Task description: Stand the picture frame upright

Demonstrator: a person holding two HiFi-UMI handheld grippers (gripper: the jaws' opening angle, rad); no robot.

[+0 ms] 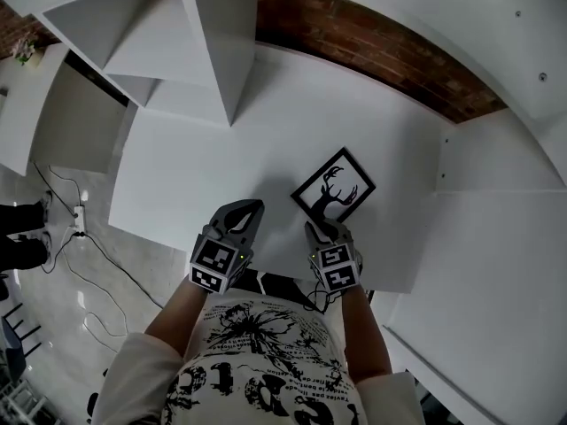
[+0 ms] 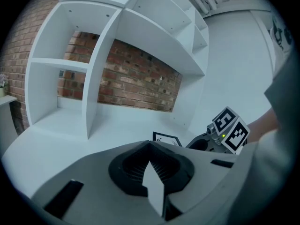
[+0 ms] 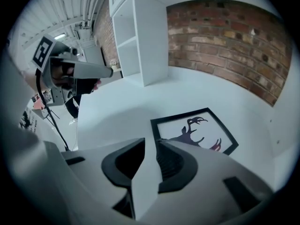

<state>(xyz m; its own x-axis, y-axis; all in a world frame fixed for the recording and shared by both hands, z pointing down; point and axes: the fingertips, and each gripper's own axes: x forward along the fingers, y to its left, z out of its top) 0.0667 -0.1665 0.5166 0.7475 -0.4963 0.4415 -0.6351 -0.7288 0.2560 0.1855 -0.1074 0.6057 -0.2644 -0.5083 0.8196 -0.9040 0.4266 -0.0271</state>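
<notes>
A black picture frame (image 1: 334, 191) with a dark antler print lies flat on the white table (image 1: 195, 175), turned like a diamond. It shows small in the left gripper view (image 2: 166, 138) and large in the right gripper view (image 3: 194, 130). My right gripper (image 1: 319, 230) hovers at the frame's near corner, tilted down. Its jaws stand slightly apart (image 3: 150, 142) with only the table and the frame's corner showing in the gap. My left gripper (image 1: 251, 209) sits to the left of the frame over bare table, its jaws shut (image 2: 150, 145) and empty.
A white shelf unit with upright dividers (image 1: 213, 42) stands at the back left against a brick wall (image 1: 390, 51). A white side panel (image 1: 496, 162) closes the right. The table's front edge (image 1: 177, 242) runs near my body. Cables (image 1: 80, 237) lie on the floor at left.
</notes>
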